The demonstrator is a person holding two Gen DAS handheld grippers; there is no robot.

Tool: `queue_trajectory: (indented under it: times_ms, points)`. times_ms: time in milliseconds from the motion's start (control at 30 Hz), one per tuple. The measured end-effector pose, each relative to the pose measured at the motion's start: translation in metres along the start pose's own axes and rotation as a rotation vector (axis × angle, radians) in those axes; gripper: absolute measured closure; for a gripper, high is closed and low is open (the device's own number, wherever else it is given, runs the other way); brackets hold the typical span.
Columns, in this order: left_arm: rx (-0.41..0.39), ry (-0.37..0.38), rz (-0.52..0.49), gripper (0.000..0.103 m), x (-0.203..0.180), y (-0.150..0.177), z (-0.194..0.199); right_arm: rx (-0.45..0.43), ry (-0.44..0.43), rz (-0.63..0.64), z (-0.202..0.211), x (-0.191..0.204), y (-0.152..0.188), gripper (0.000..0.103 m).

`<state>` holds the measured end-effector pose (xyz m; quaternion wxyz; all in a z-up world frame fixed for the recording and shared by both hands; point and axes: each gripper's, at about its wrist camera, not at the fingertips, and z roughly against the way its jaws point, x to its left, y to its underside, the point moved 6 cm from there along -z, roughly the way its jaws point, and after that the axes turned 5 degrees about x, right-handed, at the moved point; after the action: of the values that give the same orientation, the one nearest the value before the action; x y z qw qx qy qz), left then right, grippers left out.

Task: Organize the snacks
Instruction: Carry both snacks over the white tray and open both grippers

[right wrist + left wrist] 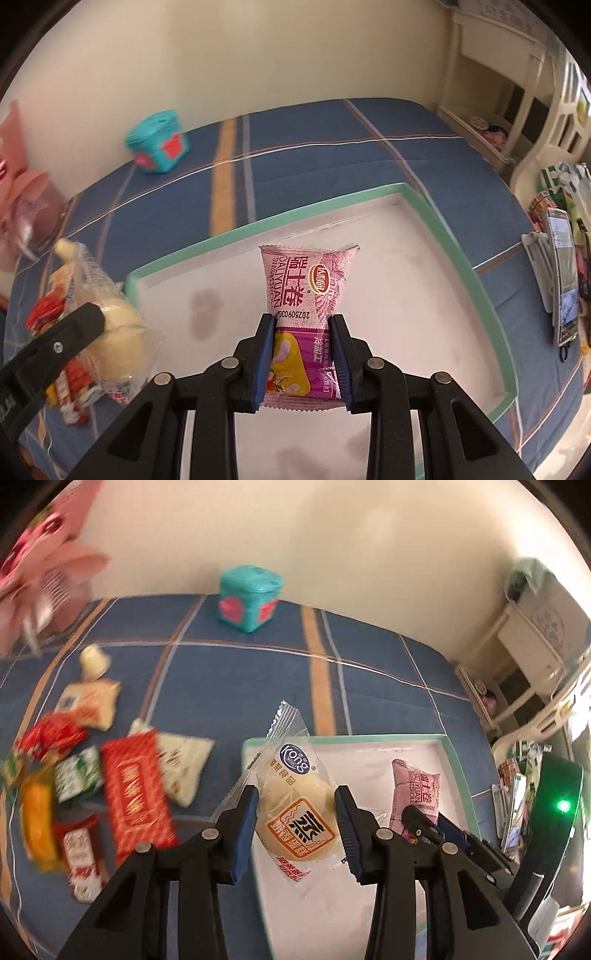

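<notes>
A: How is my left wrist view lit?
B: Warm, soft indoor light, fairly bright; the cream wall (332, 554) is washed out toward the upper right, with no hard glare.
A: And sharpness?
B: Centre crisp: print on the bun wrapper (295, 805) reads clearly. The snack pile (92, 775) at left is smeared by motion blur, as is the pink object (44, 572).
A: My right wrist view?
B: Same warm tone. The pink packet (306, 284) is sharp; the left margin blurs. Faint grey shadows mottle the white tray floor (406, 295).
A: Distortion?
B: Fisheye: the blue bedcover (332, 147) bows, and the corners vignette black.
</notes>
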<state>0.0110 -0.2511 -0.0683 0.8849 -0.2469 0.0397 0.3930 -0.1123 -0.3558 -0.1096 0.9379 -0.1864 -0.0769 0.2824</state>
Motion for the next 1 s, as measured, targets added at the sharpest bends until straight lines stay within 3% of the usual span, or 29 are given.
queue_trajectory:
  times_ms: [400, 667, 733, 833, 933, 1000]
  points:
    - [0.032, 0.003, -0.06, 0.058, -0.034, -0.015, -0.049, -0.004, 0.06, -0.014, -0.024, -0.026, -0.021, 0.07]
    - [0.068, -0.029, -0.053, 0.055, -0.031, -0.009, -0.05, -0.001, 0.052, -0.001, -0.02, -0.024, -0.019, 0.067]
    - [0.067, -0.032, -0.048, 0.052, -0.03, -0.009, -0.044, -0.006, 0.05, -0.003, -0.016, -0.023, -0.017, 0.061]
    - [0.056, -0.038, -0.04, 0.046, -0.027, -0.008, -0.03, -0.011, 0.039, -0.012, -0.009, -0.021, -0.014, 0.04]
    - [0.049, -0.071, -0.021, 0.044, -0.018, -0.008, -0.015, -0.008, 0.027, -0.006, -0.001, -0.018, -0.006, 0.037]
    - [0.035, -0.105, -0.012, 0.035, -0.009, -0.006, -0.005, -0.006, 0.023, 0.001, 0.003, -0.015, -0.001, 0.031]
